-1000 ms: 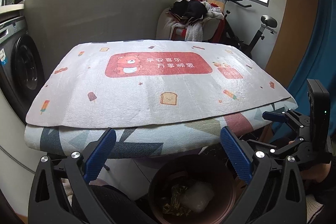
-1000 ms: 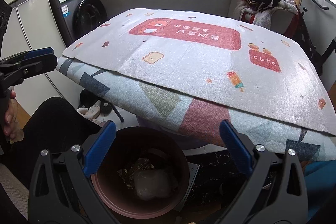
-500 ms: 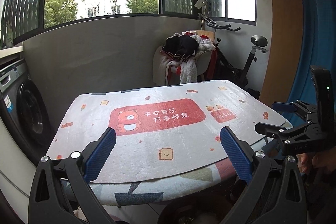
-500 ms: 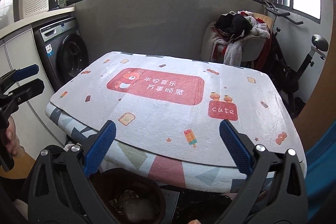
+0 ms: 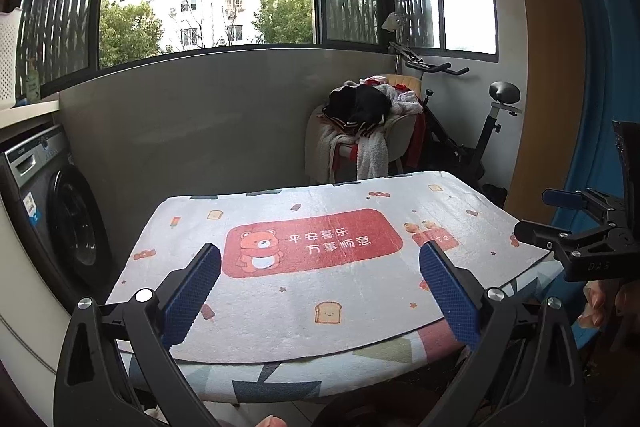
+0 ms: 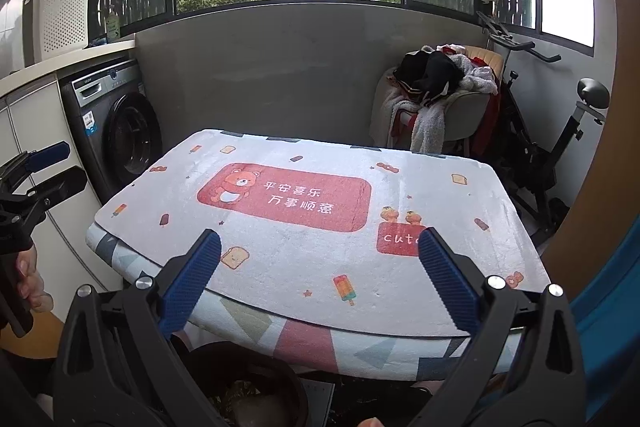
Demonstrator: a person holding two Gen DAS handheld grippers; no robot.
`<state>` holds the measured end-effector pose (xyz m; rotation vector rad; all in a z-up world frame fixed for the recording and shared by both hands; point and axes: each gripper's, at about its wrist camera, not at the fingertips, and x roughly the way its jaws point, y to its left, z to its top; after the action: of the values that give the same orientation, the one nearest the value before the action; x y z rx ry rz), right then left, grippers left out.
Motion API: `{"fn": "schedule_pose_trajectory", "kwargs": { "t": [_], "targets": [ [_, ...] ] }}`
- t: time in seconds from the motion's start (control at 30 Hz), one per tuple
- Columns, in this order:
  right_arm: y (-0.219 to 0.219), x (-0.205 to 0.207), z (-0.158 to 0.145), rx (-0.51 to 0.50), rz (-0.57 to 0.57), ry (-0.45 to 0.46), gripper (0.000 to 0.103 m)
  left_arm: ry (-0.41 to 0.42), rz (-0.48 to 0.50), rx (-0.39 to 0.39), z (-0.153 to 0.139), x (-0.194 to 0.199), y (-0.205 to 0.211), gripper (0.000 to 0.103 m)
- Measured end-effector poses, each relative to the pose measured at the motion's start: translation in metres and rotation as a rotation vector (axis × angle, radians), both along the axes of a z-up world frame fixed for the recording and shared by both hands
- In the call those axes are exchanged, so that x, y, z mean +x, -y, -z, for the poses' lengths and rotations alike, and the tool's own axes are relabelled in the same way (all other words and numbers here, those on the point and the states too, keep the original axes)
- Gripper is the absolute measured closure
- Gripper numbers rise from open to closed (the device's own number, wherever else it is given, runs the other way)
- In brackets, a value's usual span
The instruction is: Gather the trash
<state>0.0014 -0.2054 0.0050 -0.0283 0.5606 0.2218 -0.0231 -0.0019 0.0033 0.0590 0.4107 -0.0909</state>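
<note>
My left gripper (image 5: 320,259) is open and empty, held above the near edge of the table (image 5: 304,379). My right gripper (image 6: 320,247) is open and empty too, above the table's near edge (image 6: 320,339). The right gripper also shows at the right of the left wrist view (image 5: 560,215), and the left gripper at the left of the right wrist view (image 6: 52,167). A dark round trash bin (image 6: 280,383) stands on the floor under the table edge, with crumpled trash (image 6: 256,411) inside. No trash shows on the white printed mat (image 6: 320,223).
A washing machine (image 6: 120,131) stands at the left. A chair piled with clothes (image 6: 436,99) and an exercise bike (image 6: 540,131) stand at the back right. A grey wall and windows lie behind the table. A blue curtain (image 5: 592,67) hangs at the right.
Both grippers have risen and tilted up from over the bin to table height. The bin has slipped almost out of view. Both grippers stay open and empty.
</note>
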Motion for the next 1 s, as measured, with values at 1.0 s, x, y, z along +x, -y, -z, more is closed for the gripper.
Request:
{"fn": "schedule_pose_trajectory", "kwargs": {
  "t": [1.0],
  "targets": [
    [-0.0038, -0.0014, 0.0059, 0.001, 0.001, -0.009, 0.006, -0.026, 0.020, -0.011, 0.0038, 0.0006, 0.0048, 0.006]
  ]
}}
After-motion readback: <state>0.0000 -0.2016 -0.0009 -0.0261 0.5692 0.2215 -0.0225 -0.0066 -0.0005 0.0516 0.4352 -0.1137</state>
